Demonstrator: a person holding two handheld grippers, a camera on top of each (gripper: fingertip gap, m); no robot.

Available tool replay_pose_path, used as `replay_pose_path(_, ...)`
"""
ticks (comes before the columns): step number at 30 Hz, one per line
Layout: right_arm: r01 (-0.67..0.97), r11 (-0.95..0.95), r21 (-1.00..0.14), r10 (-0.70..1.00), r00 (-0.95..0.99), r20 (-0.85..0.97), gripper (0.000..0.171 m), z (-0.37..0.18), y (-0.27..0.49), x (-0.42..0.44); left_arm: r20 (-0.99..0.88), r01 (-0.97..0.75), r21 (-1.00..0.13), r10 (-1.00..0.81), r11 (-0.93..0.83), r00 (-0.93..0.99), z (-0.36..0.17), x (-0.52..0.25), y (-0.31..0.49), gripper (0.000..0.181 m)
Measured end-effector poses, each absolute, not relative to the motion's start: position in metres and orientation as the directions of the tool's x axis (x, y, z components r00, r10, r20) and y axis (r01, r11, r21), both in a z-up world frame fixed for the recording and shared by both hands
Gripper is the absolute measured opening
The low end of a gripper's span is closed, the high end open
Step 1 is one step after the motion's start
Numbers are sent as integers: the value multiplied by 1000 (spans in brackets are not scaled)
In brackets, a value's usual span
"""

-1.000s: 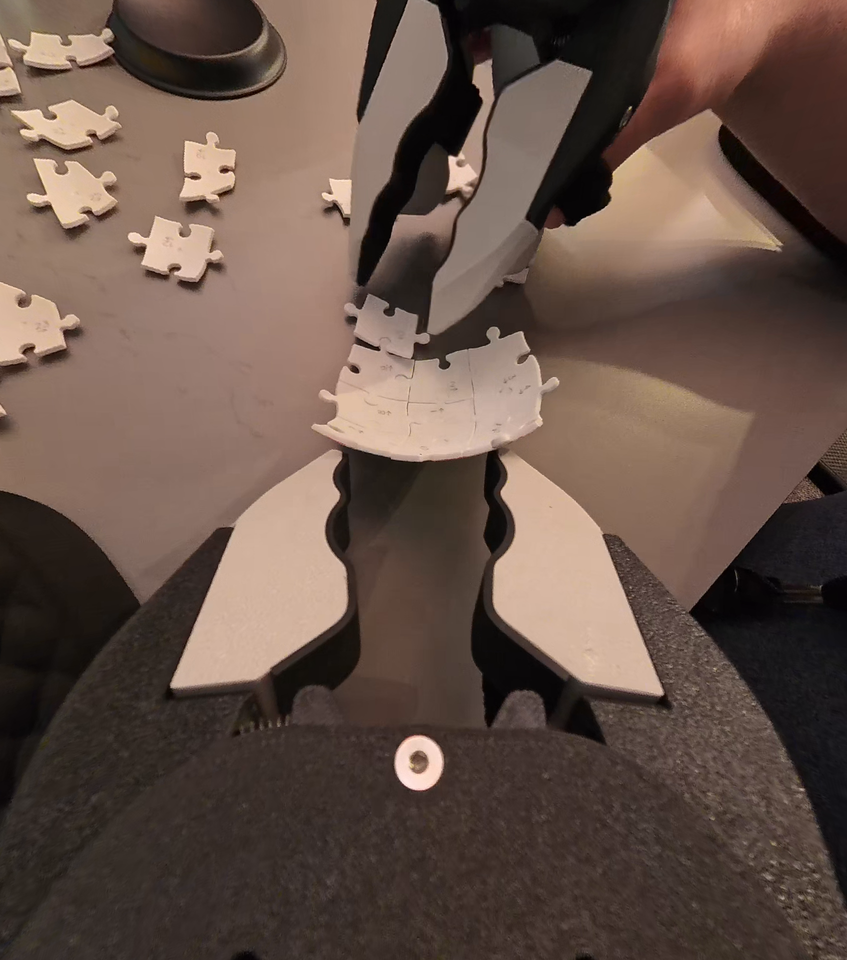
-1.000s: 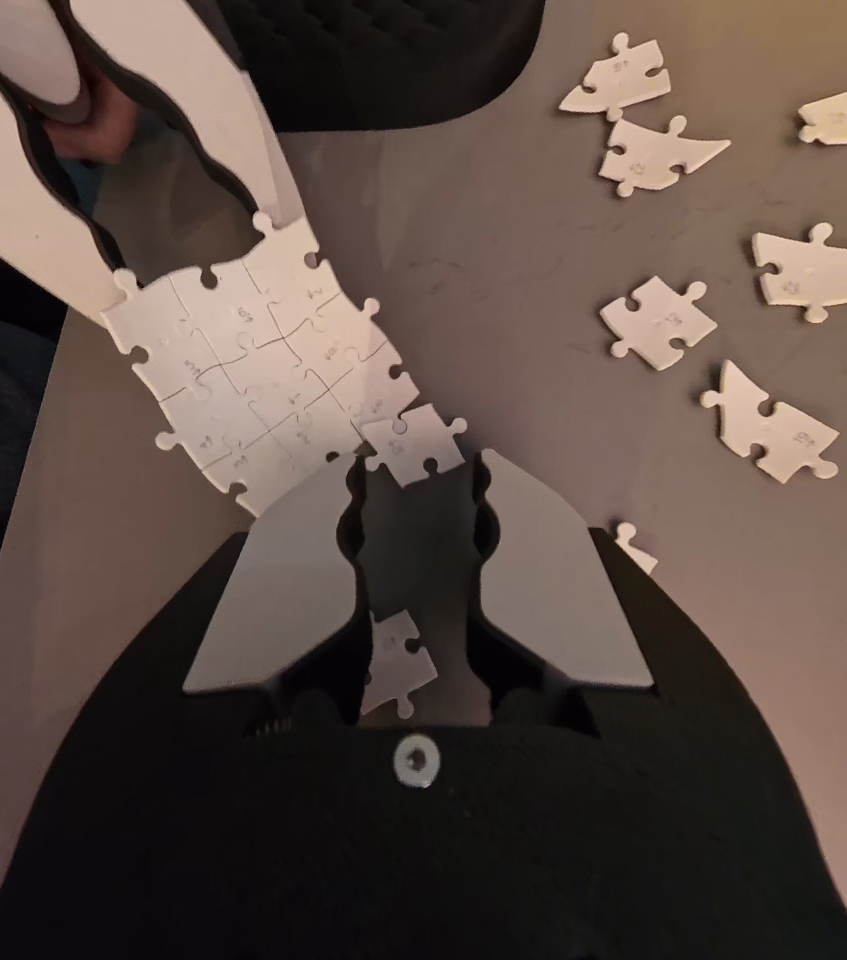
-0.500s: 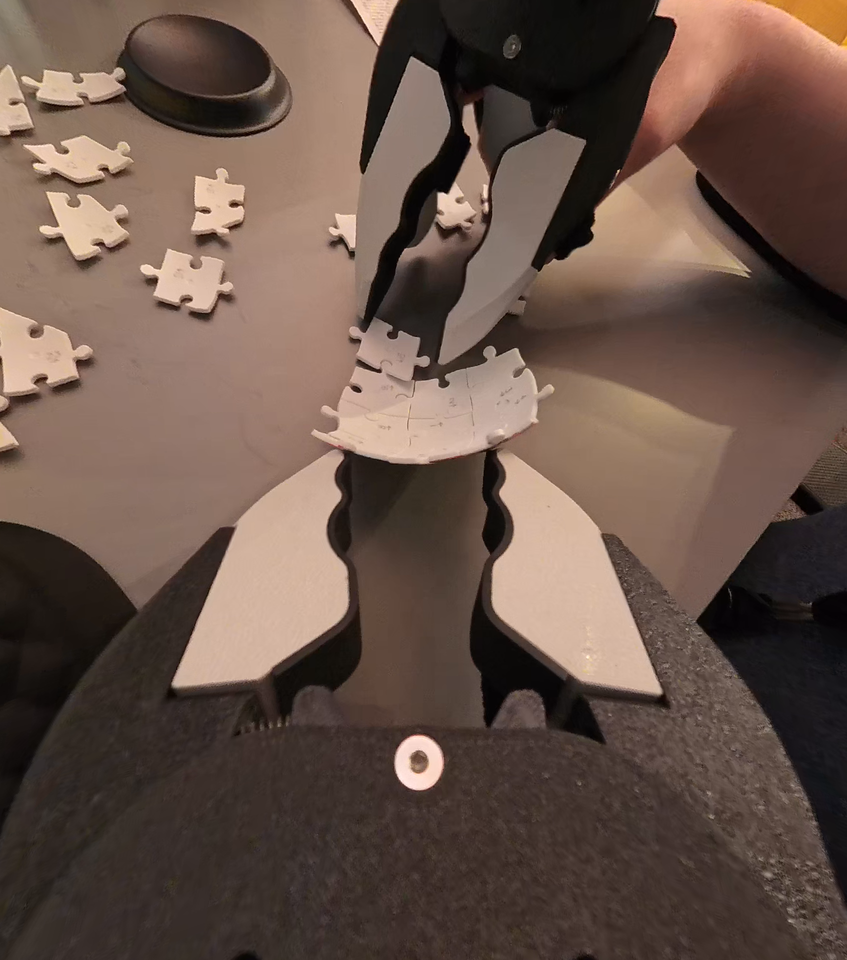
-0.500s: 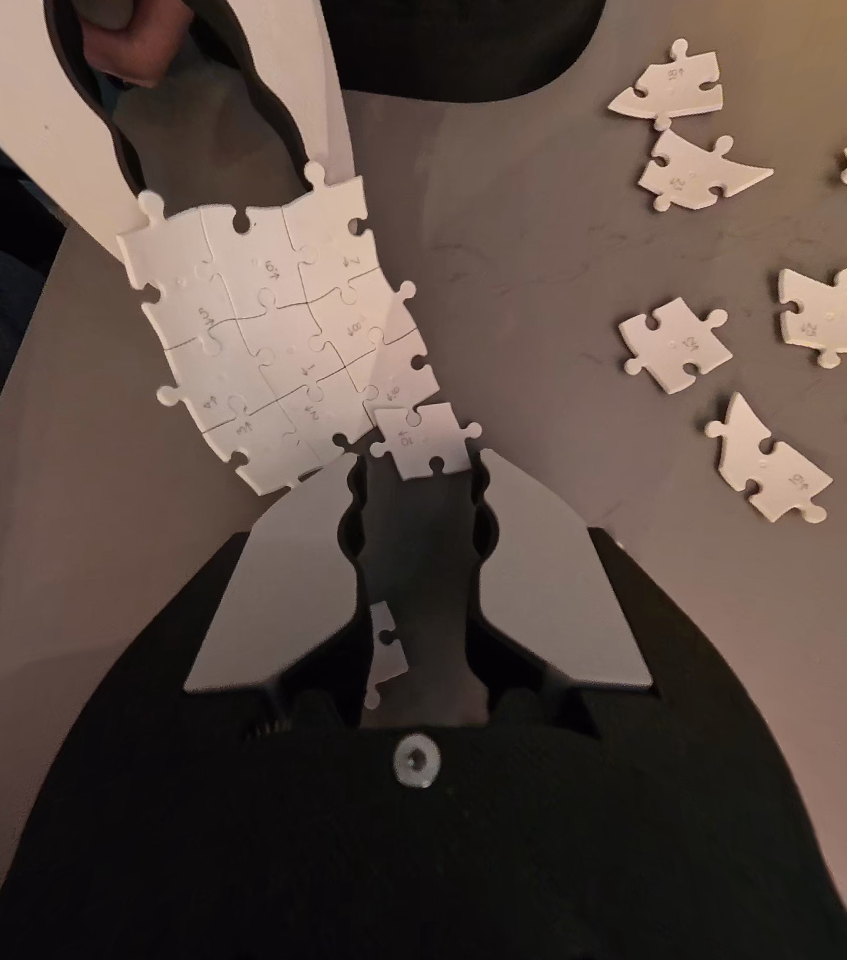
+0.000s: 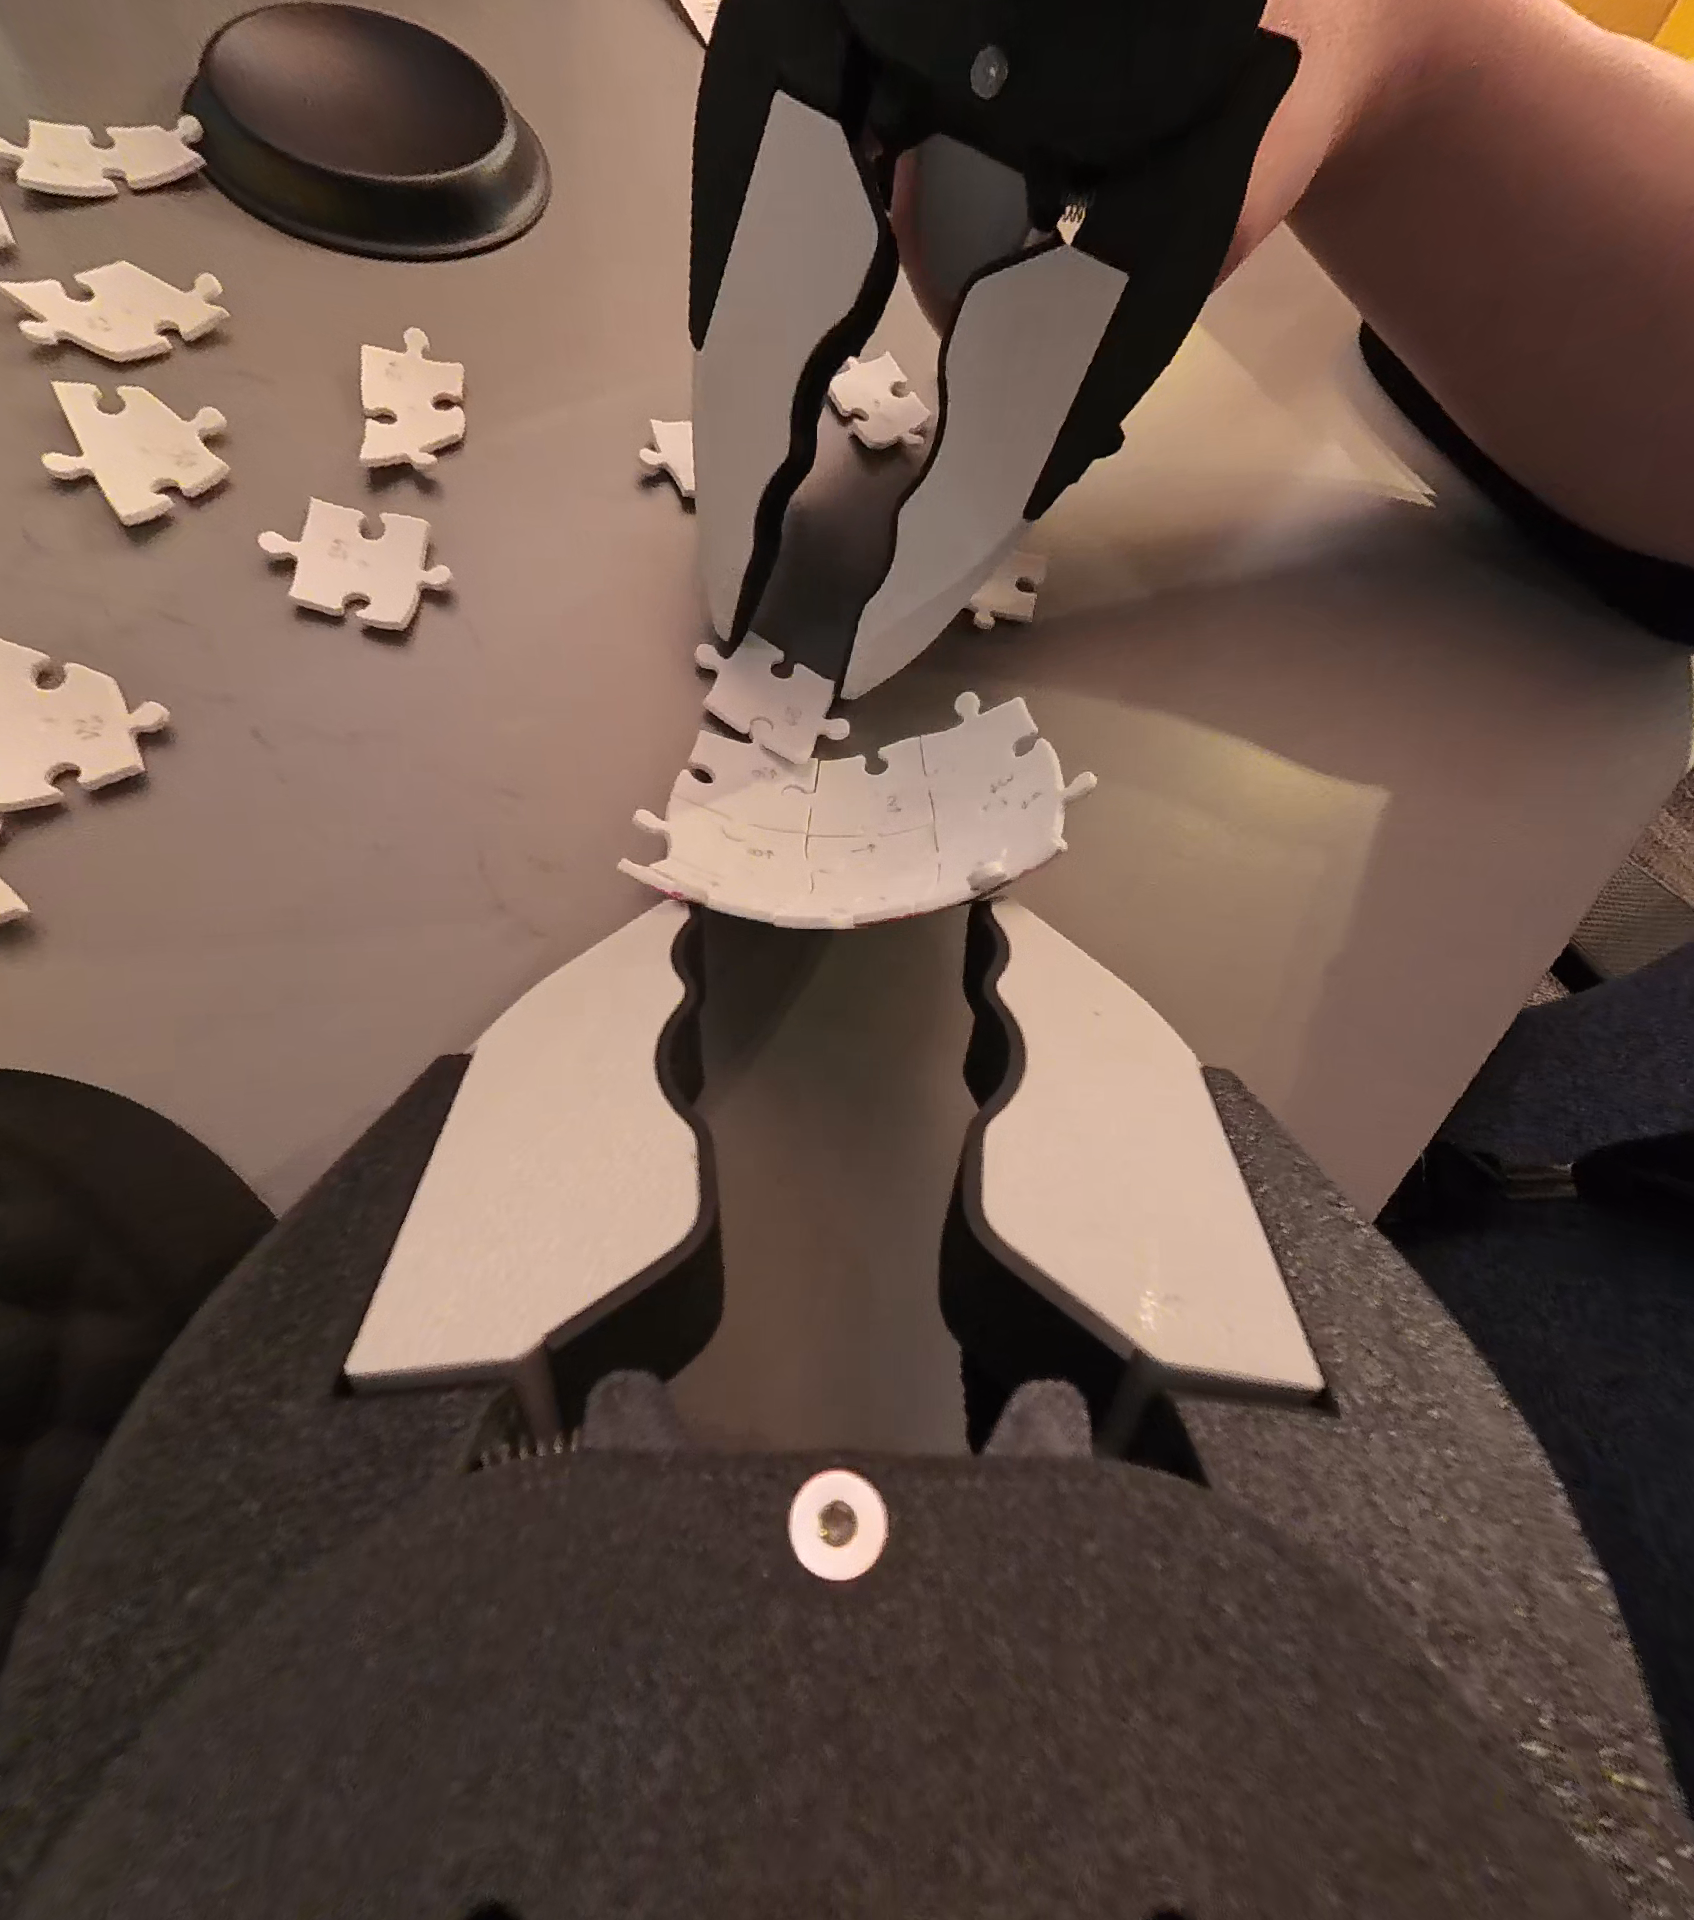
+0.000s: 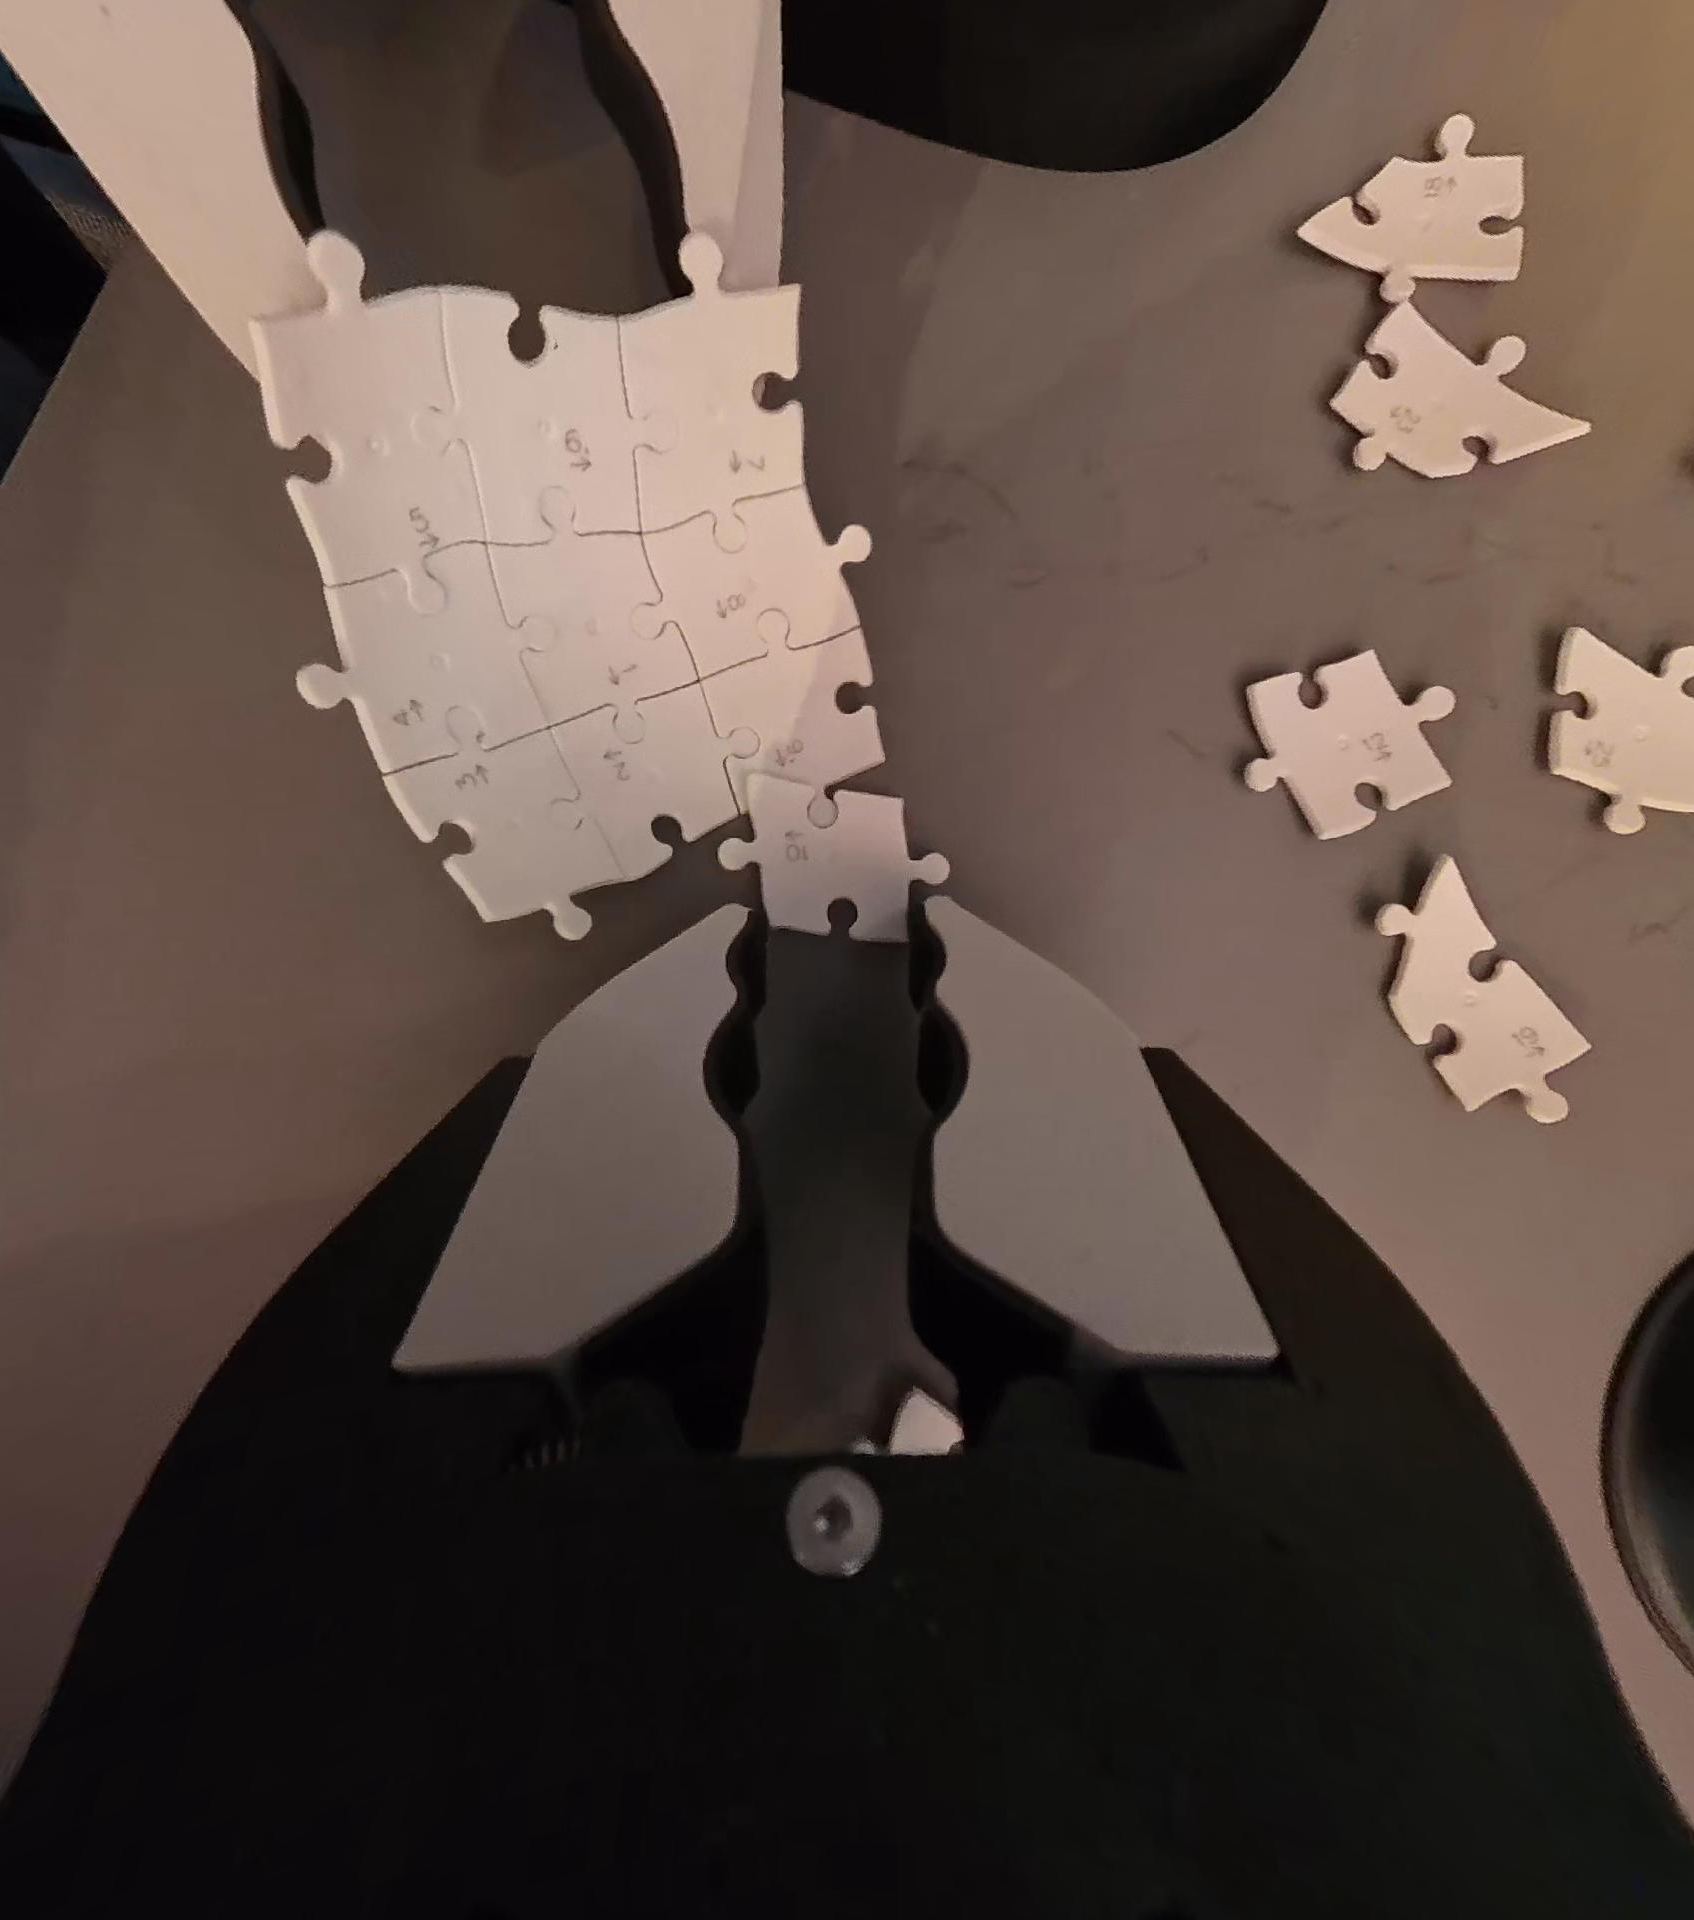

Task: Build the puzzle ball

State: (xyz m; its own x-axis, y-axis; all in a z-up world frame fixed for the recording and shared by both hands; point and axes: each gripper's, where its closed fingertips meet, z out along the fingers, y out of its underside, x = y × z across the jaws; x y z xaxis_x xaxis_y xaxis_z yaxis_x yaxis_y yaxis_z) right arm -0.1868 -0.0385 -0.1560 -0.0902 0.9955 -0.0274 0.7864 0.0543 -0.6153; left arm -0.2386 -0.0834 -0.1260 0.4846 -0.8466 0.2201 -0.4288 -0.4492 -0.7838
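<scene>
Early stage: grey table (image 6: 1082, 540) holds many loose pieces (image 6: 1347, 743) at frame right, left gripper (image 5: 827, 909) clamps the curved nine-piece panel (image 6: 573, 603) mid-frame, right gripper (image 6: 835, 920) pinches single piece (image 6: 838, 857) at panel's lower-right corner, unseated.

Small dark printed marks are showing on the curved white panel of joined puzzle pieces (image 6: 573, 603), one on nearly each piece. The single white puzzle piece (image 6: 838, 868) touching its corner and the loose white pieces (image 6: 1347, 748) on the grey table (image 6: 1030, 582) are carrying such marks too.
</scene>
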Motion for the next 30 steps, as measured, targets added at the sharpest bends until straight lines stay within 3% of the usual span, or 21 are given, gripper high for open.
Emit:
replay_pose_path(8, 793, 11, -609, 998, -45, -39, 27, -156, -33, -187, 222, -438, -778, -849, -451, 479, -127, -239, -84, 48)
replay_pose_path(30, 834, 293, -467, 956, -270, 119, 27, -155, -32, -179, 305, -437, -777, -878, -453, 368, -116, -236, -82, 47)
